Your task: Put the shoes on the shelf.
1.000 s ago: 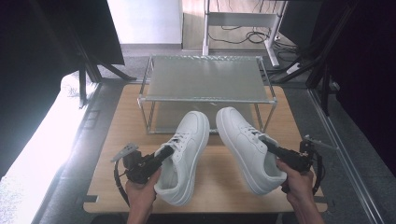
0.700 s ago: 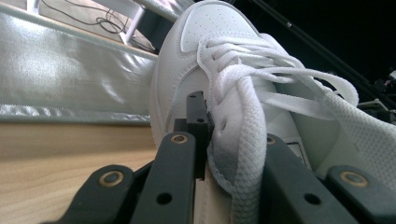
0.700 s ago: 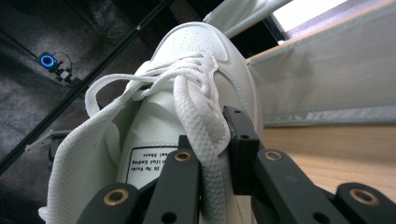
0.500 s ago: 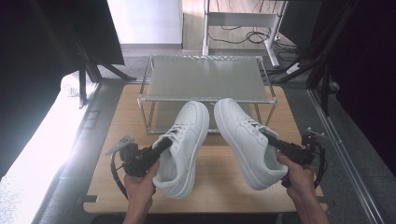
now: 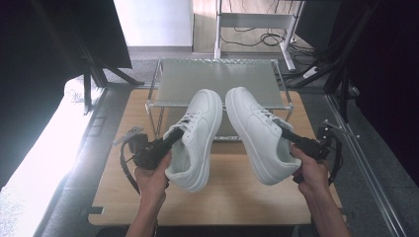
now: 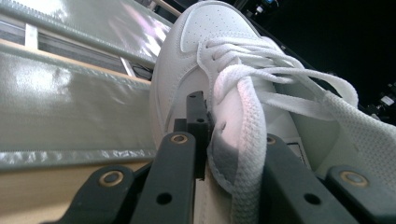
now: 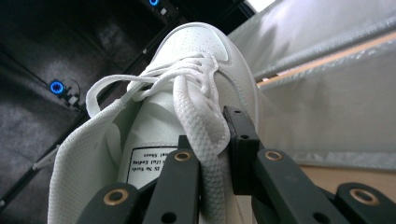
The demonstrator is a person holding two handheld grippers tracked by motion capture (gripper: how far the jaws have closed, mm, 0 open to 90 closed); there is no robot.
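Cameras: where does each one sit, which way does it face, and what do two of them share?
High view: above the person's side, looking forward and down on the table and rack; both forearms show.
Left gripper view: on the left claw, looking along its jaws at the left shoe.
Right gripper view: on the right claw, facing the right shoe.
Shared: the rack.

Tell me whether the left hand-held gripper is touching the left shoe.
Touching. In the left gripper view the left hand-held gripper clamps the left shoe at its side wall.
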